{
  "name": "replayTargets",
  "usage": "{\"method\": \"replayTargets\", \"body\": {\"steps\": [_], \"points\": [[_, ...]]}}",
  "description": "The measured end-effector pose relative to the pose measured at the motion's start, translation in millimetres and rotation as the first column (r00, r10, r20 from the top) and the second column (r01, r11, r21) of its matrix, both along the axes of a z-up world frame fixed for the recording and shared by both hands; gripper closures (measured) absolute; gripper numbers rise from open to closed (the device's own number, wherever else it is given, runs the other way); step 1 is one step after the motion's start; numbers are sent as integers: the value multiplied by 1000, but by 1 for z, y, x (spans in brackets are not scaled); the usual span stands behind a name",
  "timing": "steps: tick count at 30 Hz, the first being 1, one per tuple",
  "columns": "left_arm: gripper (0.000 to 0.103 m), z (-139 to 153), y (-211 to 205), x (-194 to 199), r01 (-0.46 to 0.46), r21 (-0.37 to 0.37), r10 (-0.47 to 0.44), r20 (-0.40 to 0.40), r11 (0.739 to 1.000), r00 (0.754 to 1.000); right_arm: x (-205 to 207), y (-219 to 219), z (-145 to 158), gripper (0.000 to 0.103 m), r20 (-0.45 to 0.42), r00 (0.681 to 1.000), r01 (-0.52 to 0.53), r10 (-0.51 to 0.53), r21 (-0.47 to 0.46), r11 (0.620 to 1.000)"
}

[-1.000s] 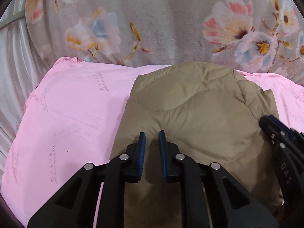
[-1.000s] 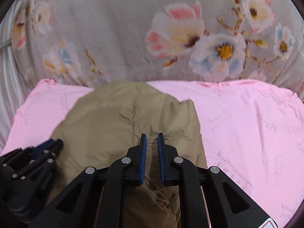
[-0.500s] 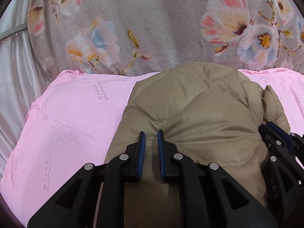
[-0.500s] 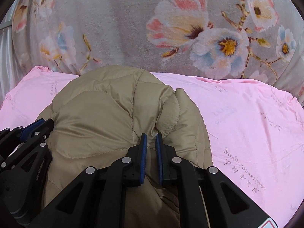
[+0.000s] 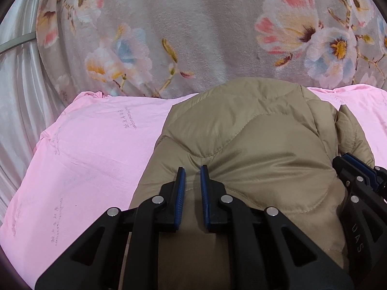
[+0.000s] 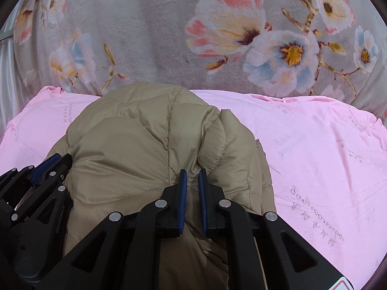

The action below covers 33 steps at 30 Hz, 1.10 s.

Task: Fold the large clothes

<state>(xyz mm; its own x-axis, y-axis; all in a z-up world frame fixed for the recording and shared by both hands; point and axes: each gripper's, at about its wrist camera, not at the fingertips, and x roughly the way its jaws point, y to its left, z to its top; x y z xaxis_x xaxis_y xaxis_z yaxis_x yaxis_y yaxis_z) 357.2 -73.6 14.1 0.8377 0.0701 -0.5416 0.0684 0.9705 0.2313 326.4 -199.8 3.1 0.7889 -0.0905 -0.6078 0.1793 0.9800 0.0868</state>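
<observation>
A floral blanket [image 5: 205,36] fills the view from 10 to 2 o'clock. Below it lies a pink sheet [image 5: 96,149]. The tan quilted jacket [image 5: 254,145] lies bunched on the sheet, centre. The left tongs [image 5: 192,171] and the right tongs [image 6: 192,175] each pinch a jacket fold. To fold well, carry both edges toward 12 o'clock level, then lower them evenly to avoid puffing.

My left gripper [image 5: 192,172] has its jaws pinched nearly together on a fold of the quilted jacket [image 5: 254,145]. My right gripper [image 6: 192,175] grips the same way, just beside it, both pointing forward, level with each other.
</observation>
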Motion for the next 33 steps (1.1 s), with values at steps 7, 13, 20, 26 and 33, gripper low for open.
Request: {"method": "replayTargets", "body": {"steps": [7, 13, 20, 26, 33], "points": [[92, -1, 0, 1, -5, 9, 5, 6, 1000, 1000, 0, -2, 0, 95, 3, 1000, -5, 5, 20, 1000], [92, -1, -1, -1, -7, 12, 7, 11, 1000, 1000, 0, -3, 0, 95, 3, 1000, -6, 6, 17, 1000], [92, -1, -1, -4, -8, 13, 8, 15, 1000, 1000, -5, 2, 4, 94, 2, 1000, 6, -6, -38, 999], [92, -1, -1, -4, -12, 20, 11, 18, 1000, 1000, -5, 4, 4, 93, 2, 1000, 5, -5, -52, 999], [90, 3, 7, -18, 7, 4, -7, 18, 1000, 1000, -40, -5, 19, 93, 34, 999, -41, 40, 16, 999]]}}
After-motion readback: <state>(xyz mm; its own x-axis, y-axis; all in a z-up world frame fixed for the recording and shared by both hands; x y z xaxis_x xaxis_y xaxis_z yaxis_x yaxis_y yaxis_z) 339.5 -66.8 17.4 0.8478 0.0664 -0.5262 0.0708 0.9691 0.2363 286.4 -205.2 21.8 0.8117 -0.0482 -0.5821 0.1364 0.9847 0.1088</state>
